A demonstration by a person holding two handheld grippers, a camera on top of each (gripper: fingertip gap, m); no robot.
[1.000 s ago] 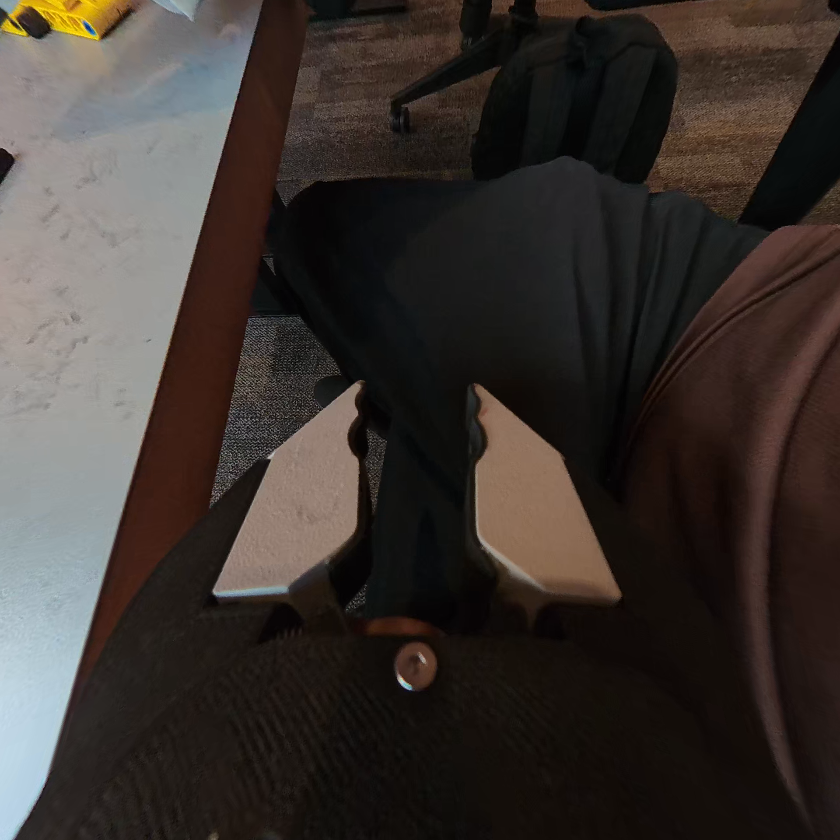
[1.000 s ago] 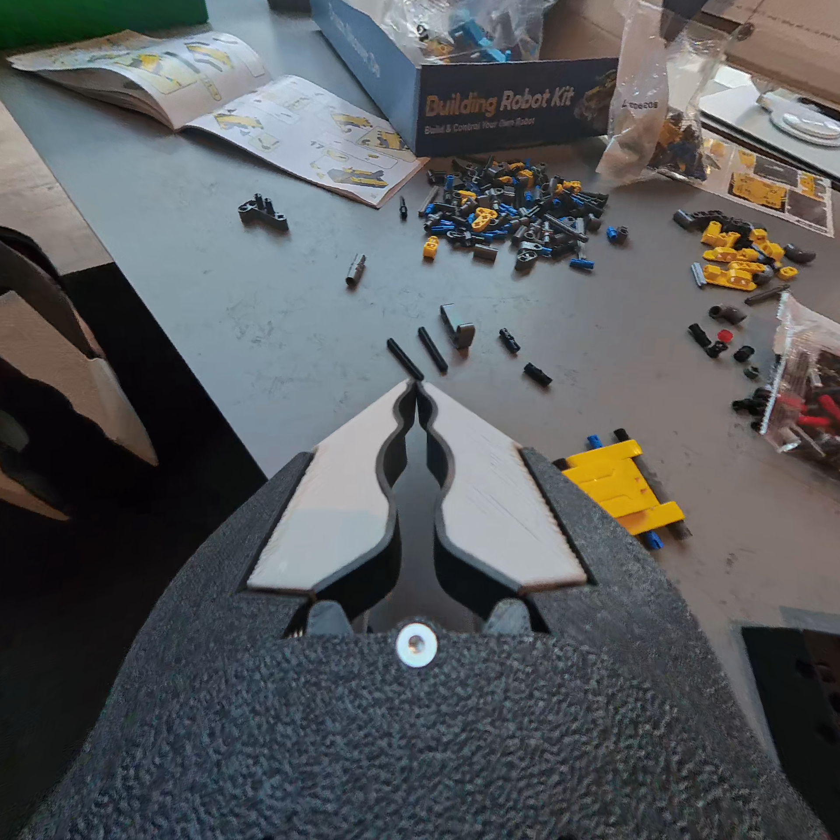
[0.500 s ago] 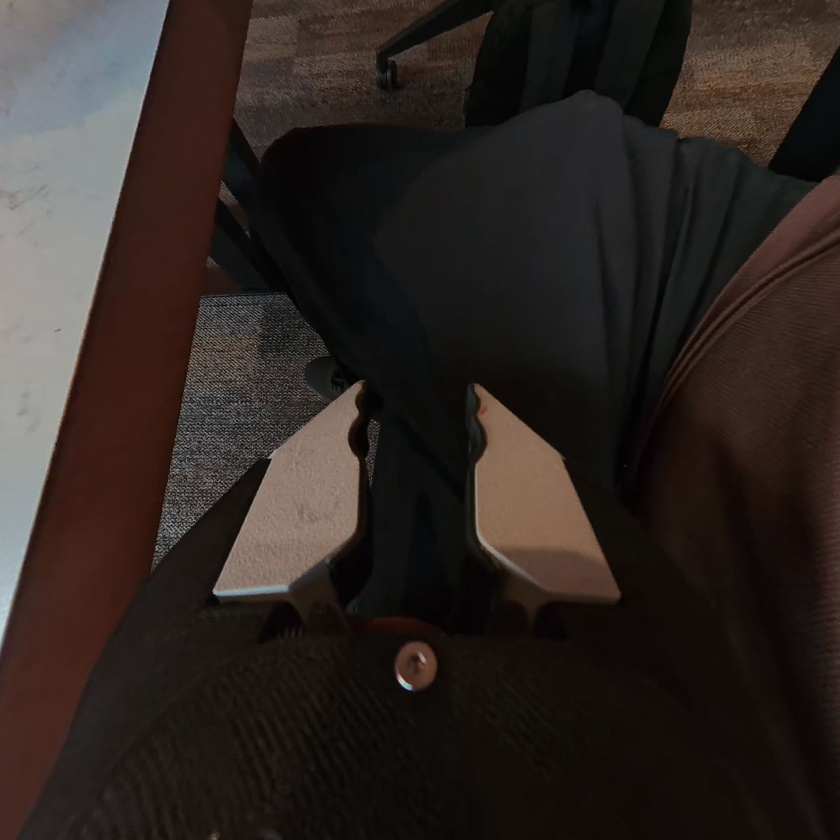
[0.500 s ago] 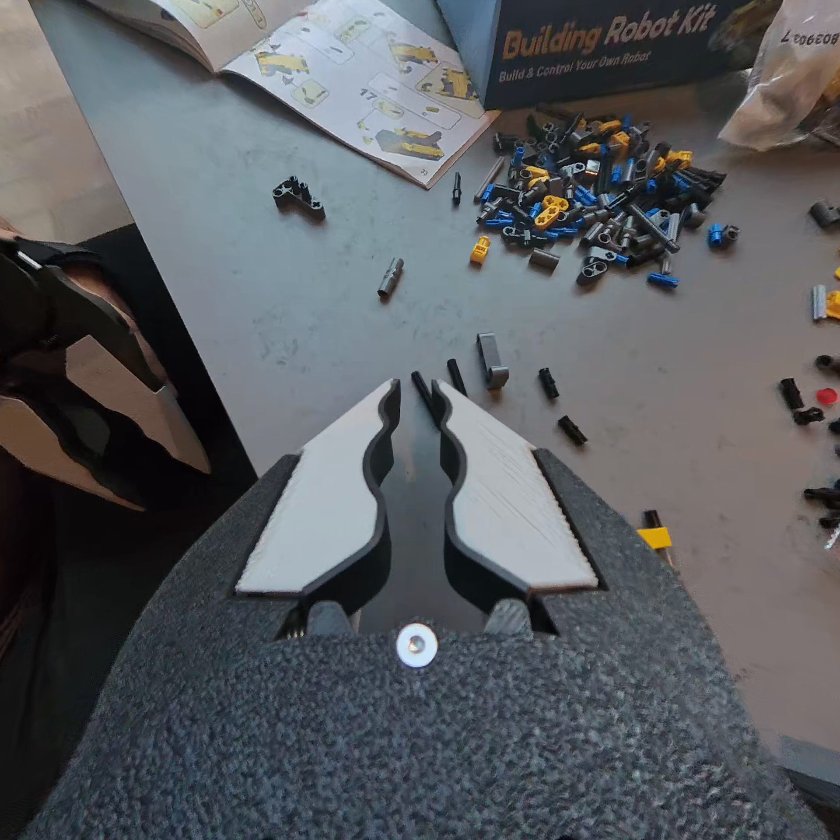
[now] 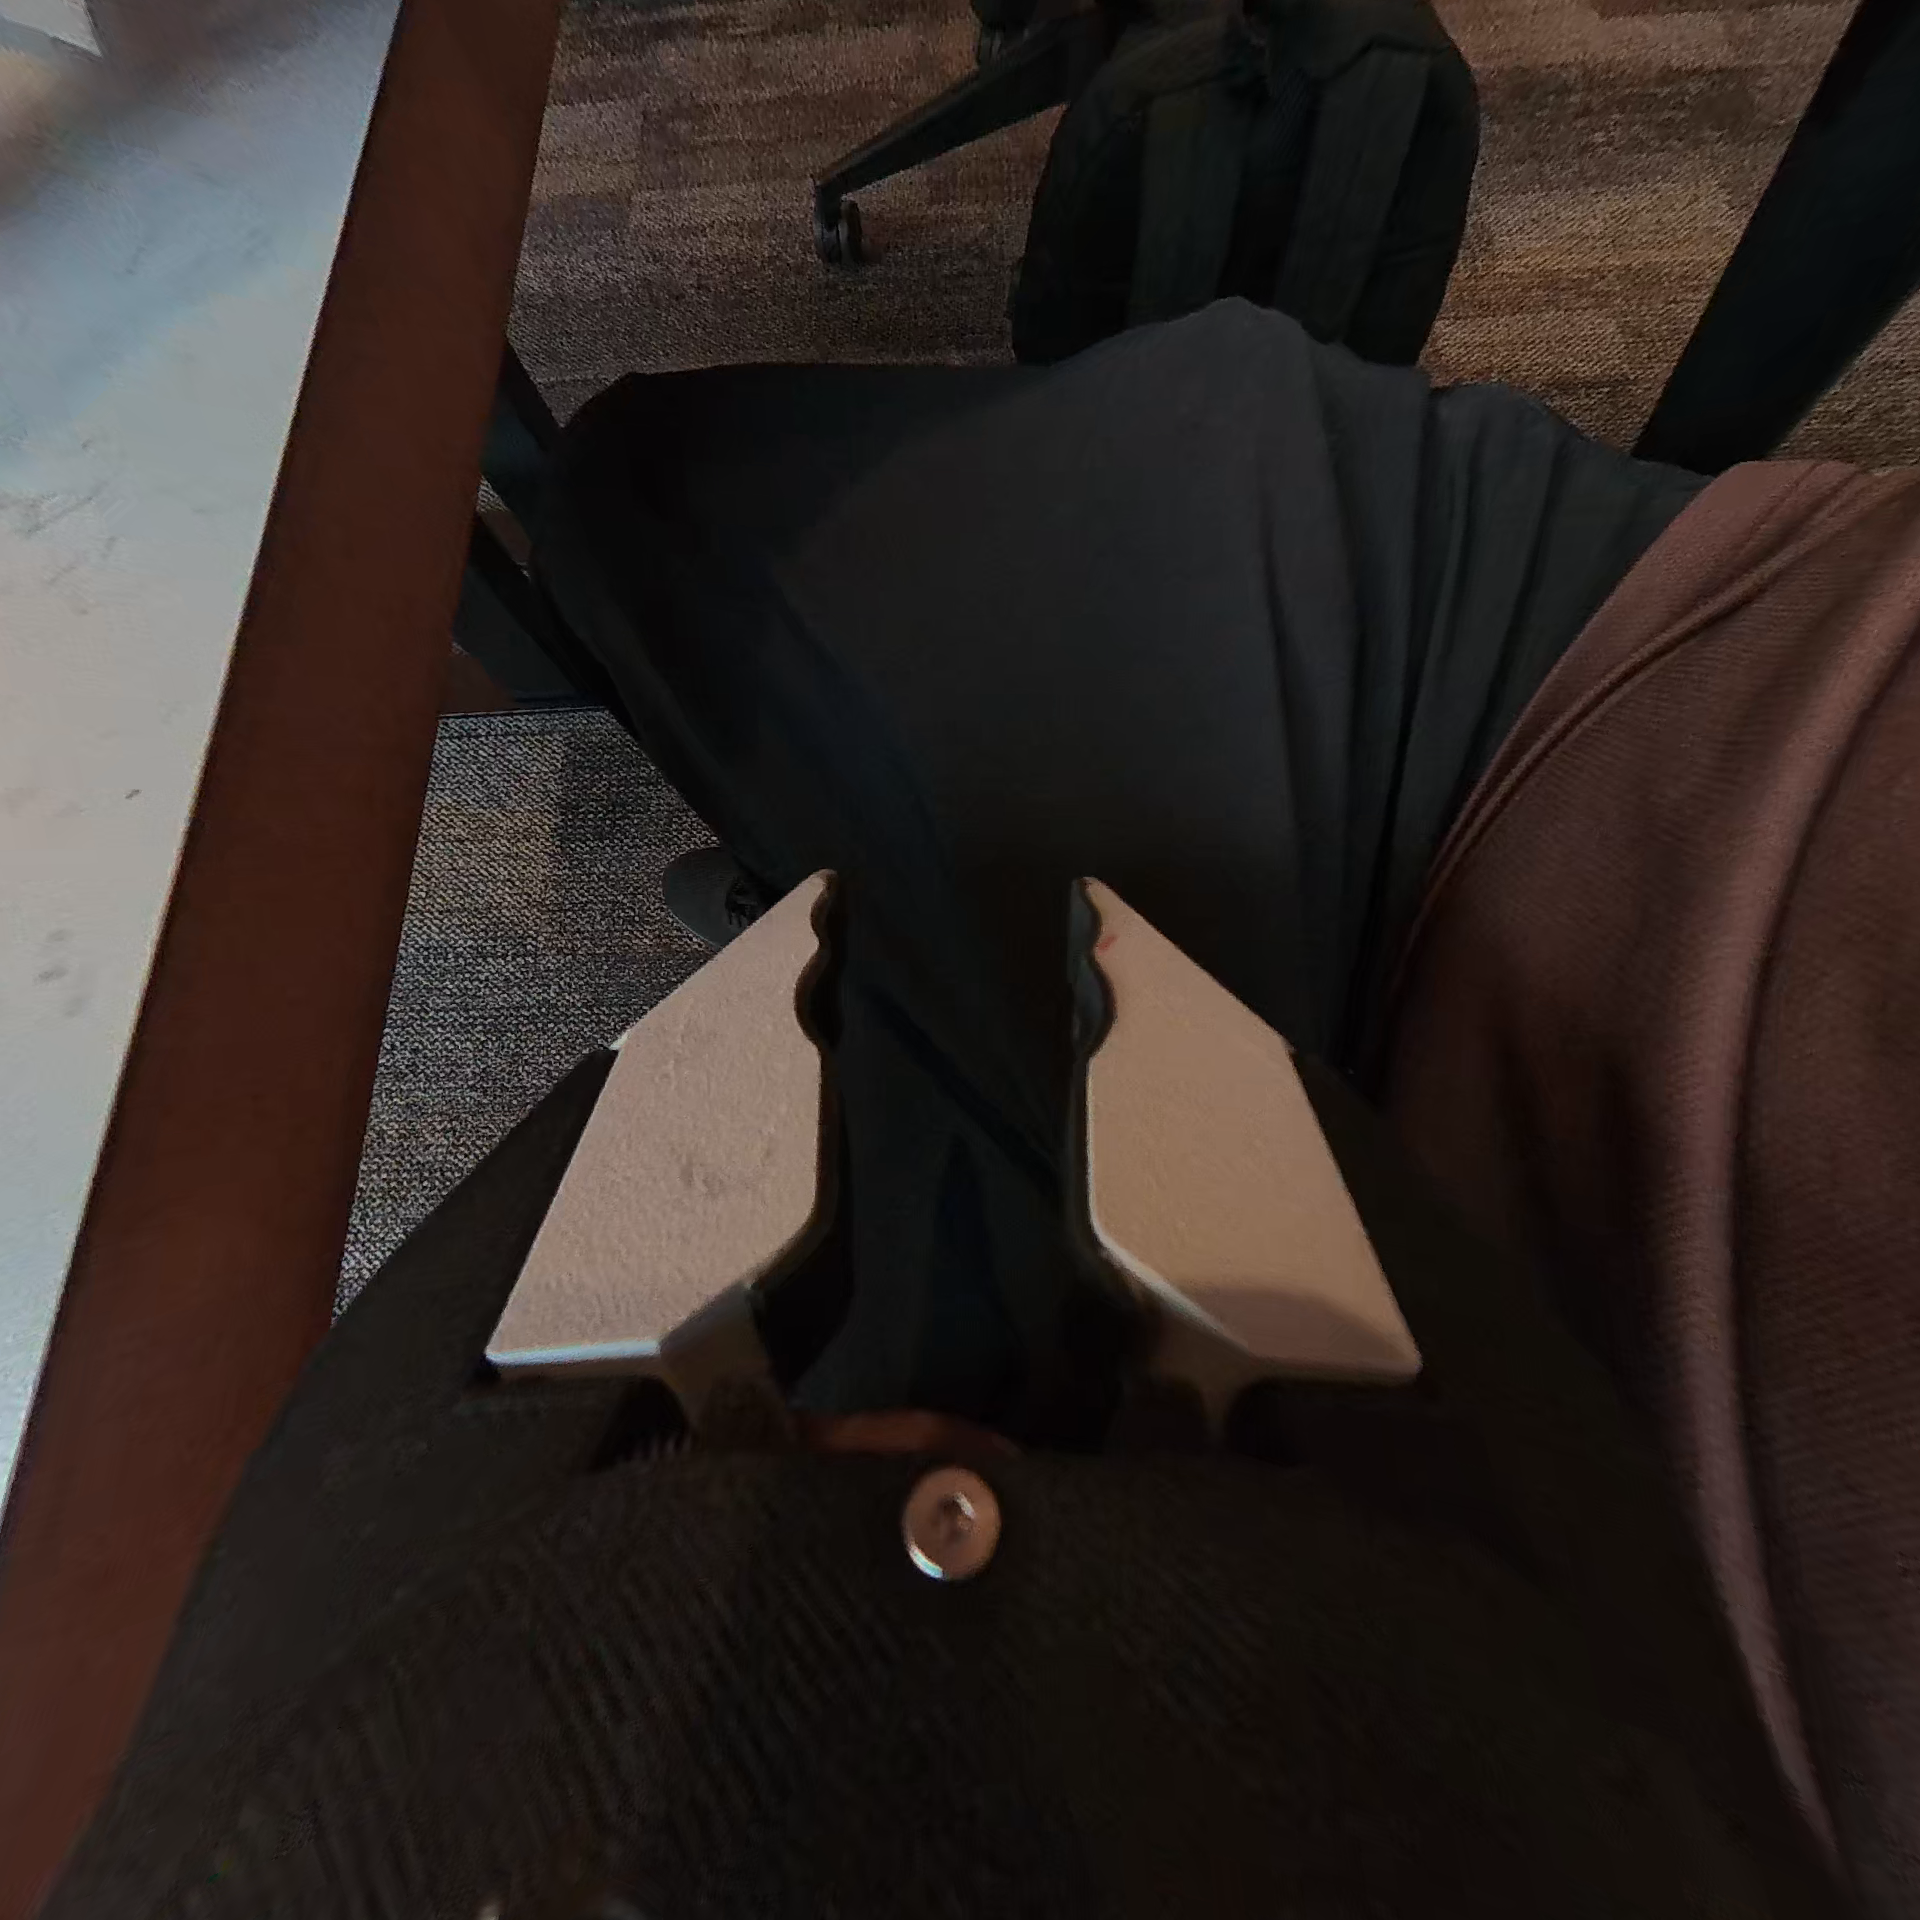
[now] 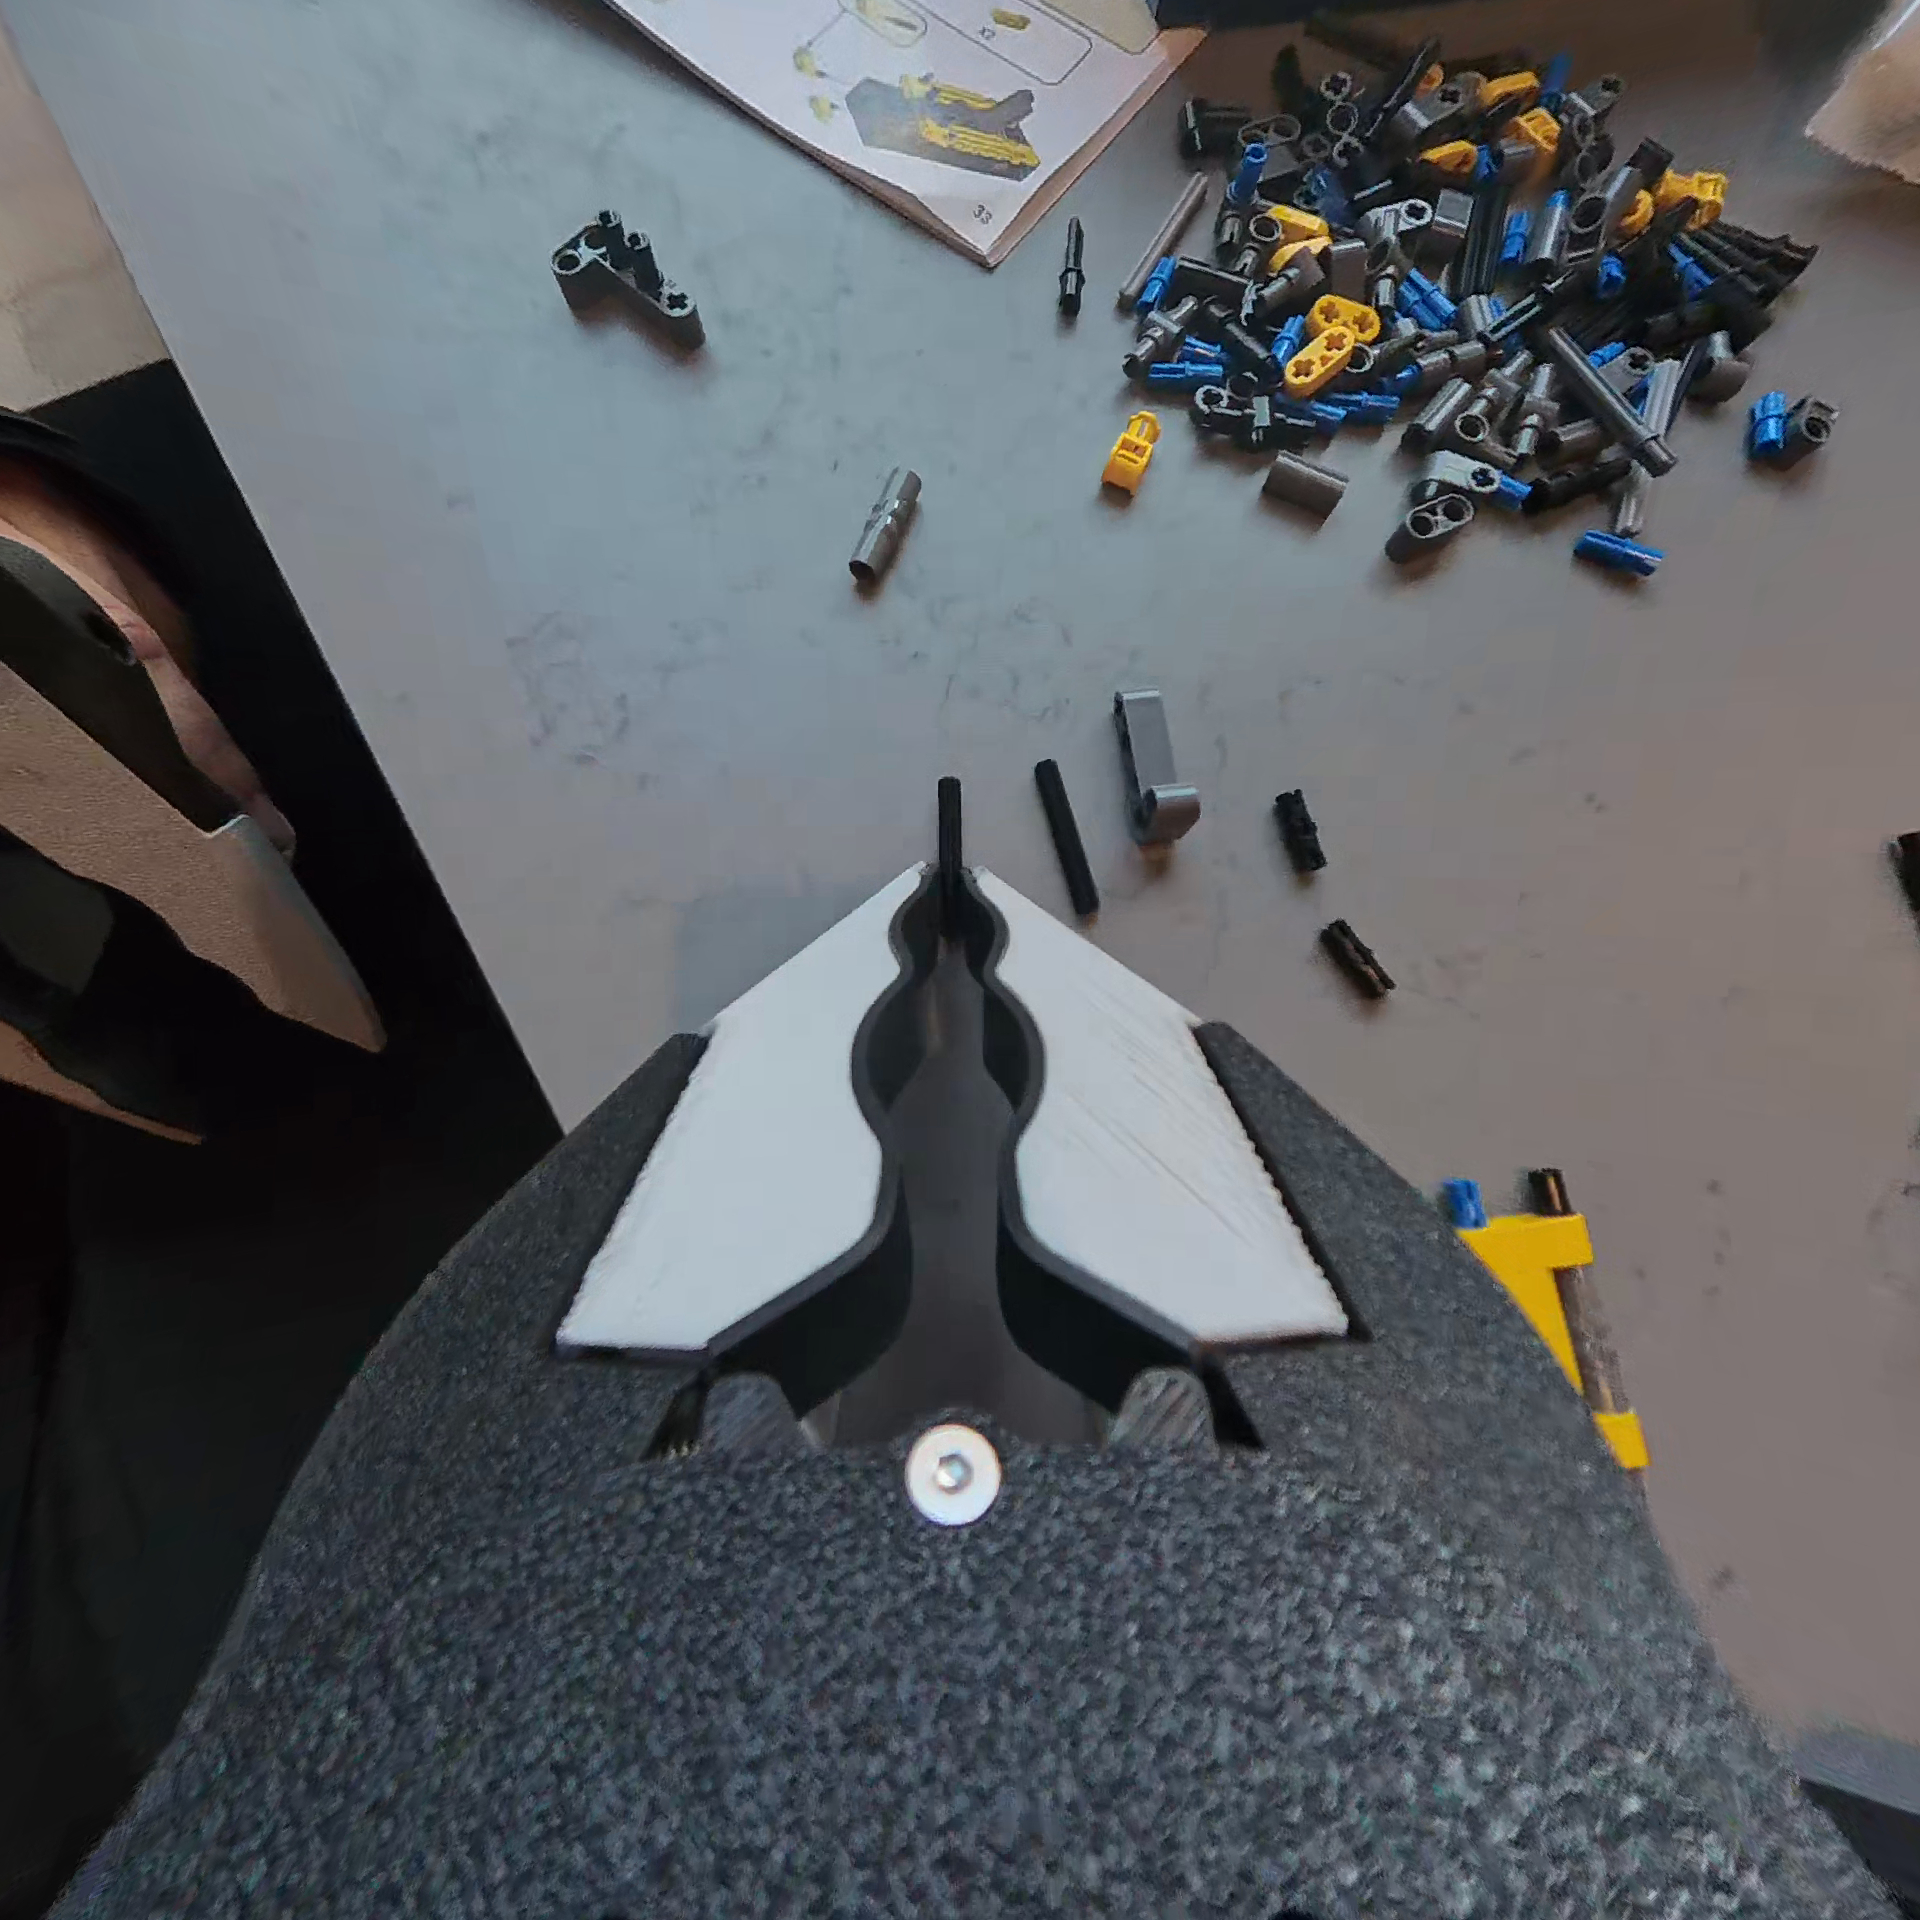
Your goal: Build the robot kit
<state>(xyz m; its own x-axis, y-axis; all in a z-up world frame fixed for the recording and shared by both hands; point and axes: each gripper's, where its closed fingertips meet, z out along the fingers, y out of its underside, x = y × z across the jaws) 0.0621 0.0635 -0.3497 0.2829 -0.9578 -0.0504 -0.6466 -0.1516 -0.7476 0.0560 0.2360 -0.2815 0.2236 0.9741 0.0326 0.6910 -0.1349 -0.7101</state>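
My right gripper [image 6: 949, 881] is low over the grey table [image 6: 623, 644], shut on a thin black axle [image 6: 949, 821] that sticks out past its tips. A second black axle [image 6: 1067, 836] and a grey L-shaped beam [image 6: 1151, 764] lie just right of it. My left gripper [image 5: 954, 896] is open and empty, held off the table over a person's dark trousers [image 5: 1091, 623], next to the table's brown edge [image 5: 312, 727]. It also shows at the left of the right wrist view [image 6: 156, 862].
A pile of black, blue, grey and yellow parts [image 6: 1455, 301] lies far right, an instruction booklet [image 6: 935, 94] beyond. Loose pieces: grey connector [image 6: 885, 525], yellow piece [image 6: 1129, 449], black angled part [image 6: 623, 275], black pins [image 6: 1299, 829]. Yellow assembly [image 6: 1548, 1309] near right. Backpack [image 5: 1247, 177] on the carpet. My right fingertips sit around 20 centimeters from my left ones.
My right gripper moved forward and down, opened slightly, then closed on the left black axle. My left gripper stayed open over the lap, shifting slightly.
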